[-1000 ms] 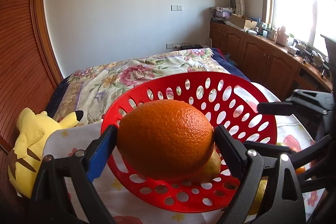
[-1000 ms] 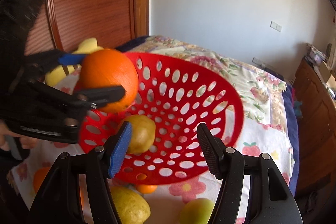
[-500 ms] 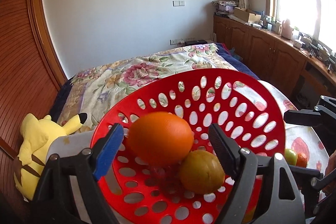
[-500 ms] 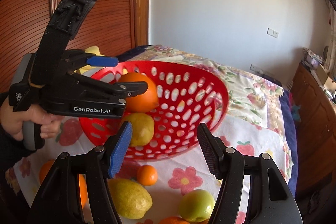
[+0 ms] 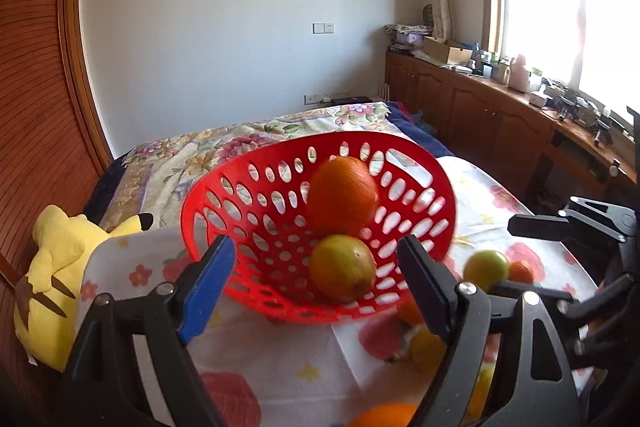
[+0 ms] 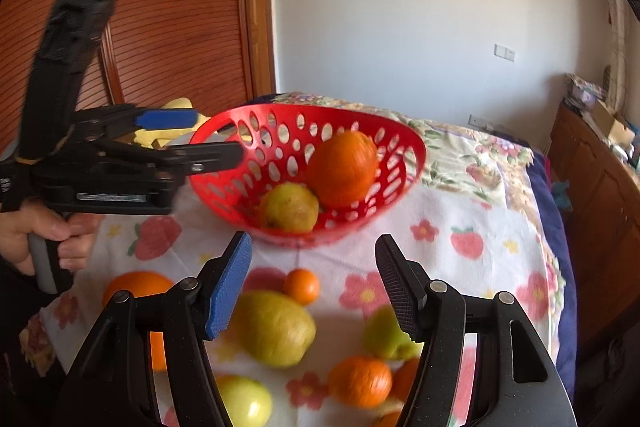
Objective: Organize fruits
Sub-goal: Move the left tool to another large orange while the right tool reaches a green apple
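Note:
A red perforated basket [image 5: 360,135] [image 6: 304,109] sits on the flowered cloth, tipped a little. Inside it a large orange [image 5: 342,195] [image 6: 344,173] leans on the far wall, with a yellow lemon [image 5: 342,267] [image 6: 288,207] in front of it. My left gripper [image 5: 316,267] [image 6: 216,135] is open and empty, just short of the basket's near-left rim. My right gripper [image 6: 312,251] [image 5: 520,259] is open too, hanging above the loose fruit: a big lemon [image 6: 276,327], a small orange [image 6: 302,285], a green apple [image 6: 384,337] and more oranges [image 6: 360,379].
A yellow plush toy [image 5: 52,267] lies at the cloth's left edge beside the wooden wardrobe [image 6: 160,27]. A person's hand [image 6: 60,239] holds the left gripper's handle. The bed runs on behind the basket, and wooden cabinets [image 5: 480,115] line the right wall.
The left gripper let the orange go into the basket and drew back. The orange now rests beside the lemon. The right gripper also backed off, so more loose fruit shows below it.

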Action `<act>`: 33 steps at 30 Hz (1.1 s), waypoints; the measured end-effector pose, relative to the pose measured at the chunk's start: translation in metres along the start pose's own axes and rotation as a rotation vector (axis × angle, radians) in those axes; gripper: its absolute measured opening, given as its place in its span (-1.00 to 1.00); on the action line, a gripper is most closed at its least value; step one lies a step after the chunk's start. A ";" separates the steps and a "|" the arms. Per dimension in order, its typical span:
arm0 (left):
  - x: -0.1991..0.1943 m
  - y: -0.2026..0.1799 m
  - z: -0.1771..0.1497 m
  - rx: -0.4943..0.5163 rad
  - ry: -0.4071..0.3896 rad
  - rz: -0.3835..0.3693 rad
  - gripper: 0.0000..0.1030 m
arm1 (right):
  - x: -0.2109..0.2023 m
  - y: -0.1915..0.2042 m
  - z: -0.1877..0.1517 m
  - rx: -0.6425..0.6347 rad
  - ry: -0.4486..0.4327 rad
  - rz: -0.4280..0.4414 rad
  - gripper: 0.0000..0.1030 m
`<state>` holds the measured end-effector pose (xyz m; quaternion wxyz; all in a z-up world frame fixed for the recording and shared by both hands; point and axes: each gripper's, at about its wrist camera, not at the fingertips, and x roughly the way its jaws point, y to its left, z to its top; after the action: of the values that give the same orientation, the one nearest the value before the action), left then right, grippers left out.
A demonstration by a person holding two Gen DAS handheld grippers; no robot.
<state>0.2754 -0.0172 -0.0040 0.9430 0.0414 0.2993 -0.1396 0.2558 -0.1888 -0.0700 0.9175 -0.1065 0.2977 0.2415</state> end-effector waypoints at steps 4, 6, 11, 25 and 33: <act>-0.026 -0.005 -0.015 0.007 -0.022 -0.003 0.63 | -0.013 0.001 -0.015 0.042 0.002 -0.002 0.30; -0.036 -0.008 -0.023 0.006 -0.026 -0.009 0.63 | -0.017 0.002 -0.022 0.056 0.008 -0.010 0.30; -0.054 -0.016 -0.047 0.011 -0.033 -0.012 0.65 | -0.025 0.012 -0.043 0.083 0.015 -0.015 0.30; -0.074 -0.020 -0.095 -0.067 -0.047 -0.049 0.73 | -0.020 0.031 -0.088 0.131 0.052 0.005 0.28; -0.072 -0.026 -0.112 -0.073 -0.026 -0.032 0.73 | -0.014 0.033 -0.097 0.135 0.069 0.007 0.24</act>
<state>0.1497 -0.0072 -0.0544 0.9453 0.0002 0.2925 -0.1441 0.1807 -0.1988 -0.1412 0.9109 -0.0514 0.3452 0.2204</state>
